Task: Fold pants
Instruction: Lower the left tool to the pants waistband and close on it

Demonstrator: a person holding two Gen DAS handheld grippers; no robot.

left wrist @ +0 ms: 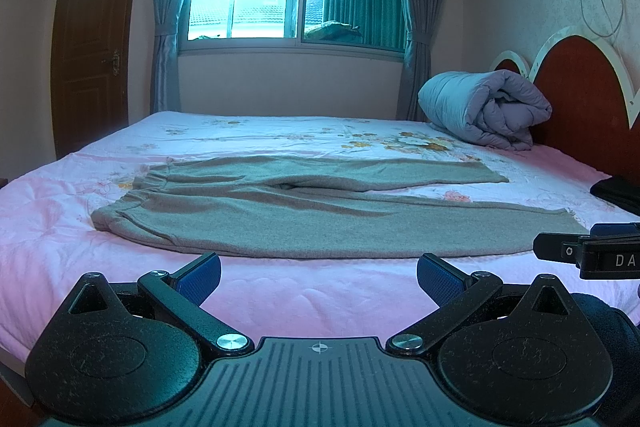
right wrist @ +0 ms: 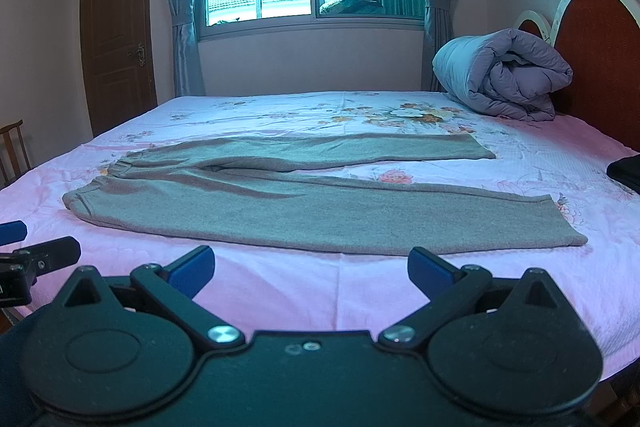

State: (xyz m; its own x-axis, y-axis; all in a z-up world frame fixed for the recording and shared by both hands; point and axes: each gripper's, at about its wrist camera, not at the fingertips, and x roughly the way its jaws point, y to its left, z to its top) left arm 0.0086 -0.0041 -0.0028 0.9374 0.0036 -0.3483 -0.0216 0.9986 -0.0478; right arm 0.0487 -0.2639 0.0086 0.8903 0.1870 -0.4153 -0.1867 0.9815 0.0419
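Fingers [left wrist: 200, 275] spread wide — pants [left wrist: 304, 211] lie flat just beyond them.

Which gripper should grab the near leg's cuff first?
Probably the right gripper: it is open, and the cuff lies just ahead to its right. From the left gripper, also open, the waistband is nearer.
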